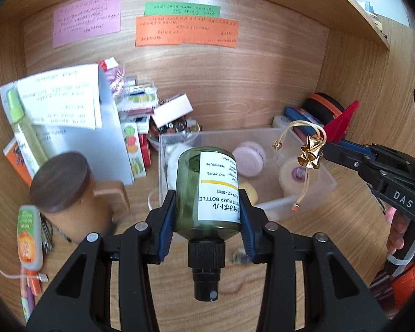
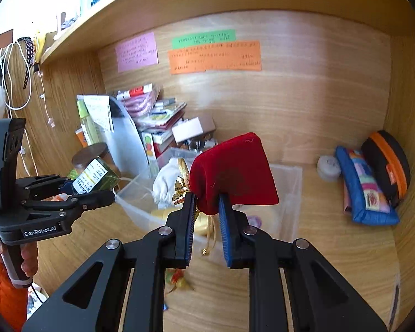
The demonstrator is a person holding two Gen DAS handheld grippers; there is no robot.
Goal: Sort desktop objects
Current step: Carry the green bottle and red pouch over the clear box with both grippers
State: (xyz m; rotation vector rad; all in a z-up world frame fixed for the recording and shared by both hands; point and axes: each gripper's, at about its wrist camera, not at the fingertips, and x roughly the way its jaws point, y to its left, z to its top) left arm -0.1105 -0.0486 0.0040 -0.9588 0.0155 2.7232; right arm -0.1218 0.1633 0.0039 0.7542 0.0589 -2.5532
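My left gripper (image 1: 207, 207) is shut on a green pump bottle (image 1: 207, 191) with a white label, held in the air in front of a clear plastic bin (image 1: 329, 177); the bottle's black pump points back at the camera. My right gripper (image 2: 206, 207) is shut on a red velvet pouch (image 2: 235, 168) with gold bells and cord (image 2: 179, 191), held above the bin (image 2: 290, 182). In the left wrist view the right gripper (image 1: 325, 149) holds the pouch (image 1: 341, 124) over the bin's right side. The left gripper (image 2: 108, 186) with the bottle (image 2: 95, 178) shows at the left of the right wrist view.
The bin holds a pink round case (image 1: 249, 157), a tape roll (image 1: 293, 177), a yellow item (image 1: 249, 191) and white cloth (image 2: 166, 179). A wooden-lidded cup (image 1: 66, 193), papers (image 1: 63, 99) and boxes crowd the left. Pouches (image 2: 365, 185) lie at the right wall. Small items (image 2: 179, 279) lie on the desk.
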